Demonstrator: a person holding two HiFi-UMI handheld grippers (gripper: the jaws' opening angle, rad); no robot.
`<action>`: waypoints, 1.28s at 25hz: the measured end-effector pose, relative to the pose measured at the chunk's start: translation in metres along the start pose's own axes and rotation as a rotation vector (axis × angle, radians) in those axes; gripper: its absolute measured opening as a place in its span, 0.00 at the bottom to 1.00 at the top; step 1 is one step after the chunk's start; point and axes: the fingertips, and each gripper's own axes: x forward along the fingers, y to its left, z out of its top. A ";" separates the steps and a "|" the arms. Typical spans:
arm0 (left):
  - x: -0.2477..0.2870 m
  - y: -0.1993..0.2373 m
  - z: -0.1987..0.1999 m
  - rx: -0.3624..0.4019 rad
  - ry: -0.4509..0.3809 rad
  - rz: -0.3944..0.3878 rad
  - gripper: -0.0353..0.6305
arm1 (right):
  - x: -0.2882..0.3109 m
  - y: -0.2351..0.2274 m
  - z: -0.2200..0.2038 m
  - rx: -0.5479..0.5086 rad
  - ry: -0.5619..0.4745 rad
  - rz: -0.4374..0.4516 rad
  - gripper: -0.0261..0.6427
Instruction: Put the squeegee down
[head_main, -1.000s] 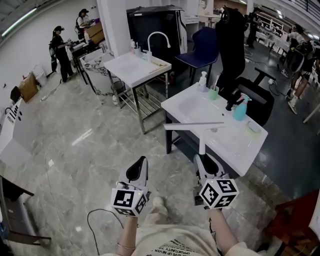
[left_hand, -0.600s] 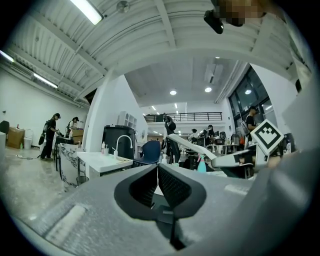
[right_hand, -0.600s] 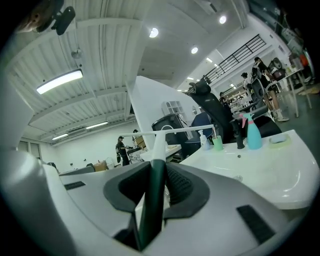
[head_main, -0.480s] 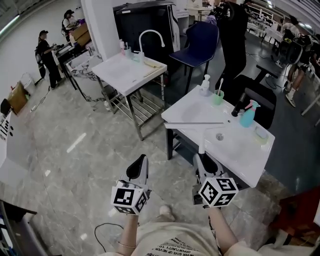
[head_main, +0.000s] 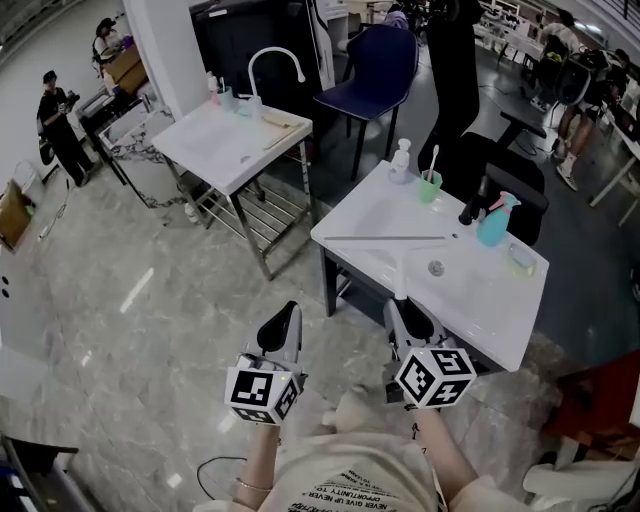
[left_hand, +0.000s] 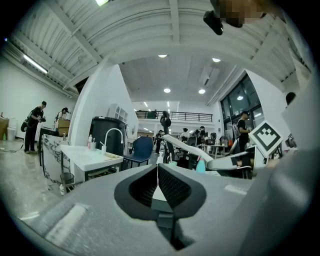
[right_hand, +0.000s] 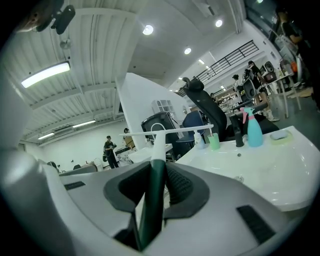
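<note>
Now we are holding the squeegee (head_main: 385, 238) in the right gripper (head_main: 408, 318). Its jaws are pressing on the dark green handle from both sides, and this is showing clearly in the right gripper view, where the handle is running out between the pads to the long white blade. The blade is lying crosswise, left to right, over the near left part of the white sink table (head_main: 470, 310). It is hanging in the air there and is not resting on the top.

The left gripper (head_main: 283, 325) is staying just left of the right one, over the grey marble floor (head_main: 130, 290). Its jaws are clenched together with nothing between them.

At the far edge of the sink table a pump bottle (head_main: 401, 160), a green cup (head_main: 429, 186) and a blue spray bottle (head_main: 492, 222) are standing in a row, well apart from the blade. A second sink table (head_main: 225, 150) is standing farther to the left, and a blue chair (head_main: 375, 65) is standing behind, between the two tables.
</note>
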 end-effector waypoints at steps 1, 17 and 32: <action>0.004 0.003 -0.001 -0.002 0.003 -0.001 0.09 | 0.004 -0.001 -0.001 0.003 0.003 -0.007 0.18; 0.113 0.076 -0.009 -0.017 0.040 -0.019 0.09 | 0.126 -0.036 0.014 0.054 0.018 -0.093 0.18; 0.242 0.124 -0.023 -0.037 0.135 -0.095 0.09 | 0.245 -0.080 0.012 0.131 0.123 -0.211 0.18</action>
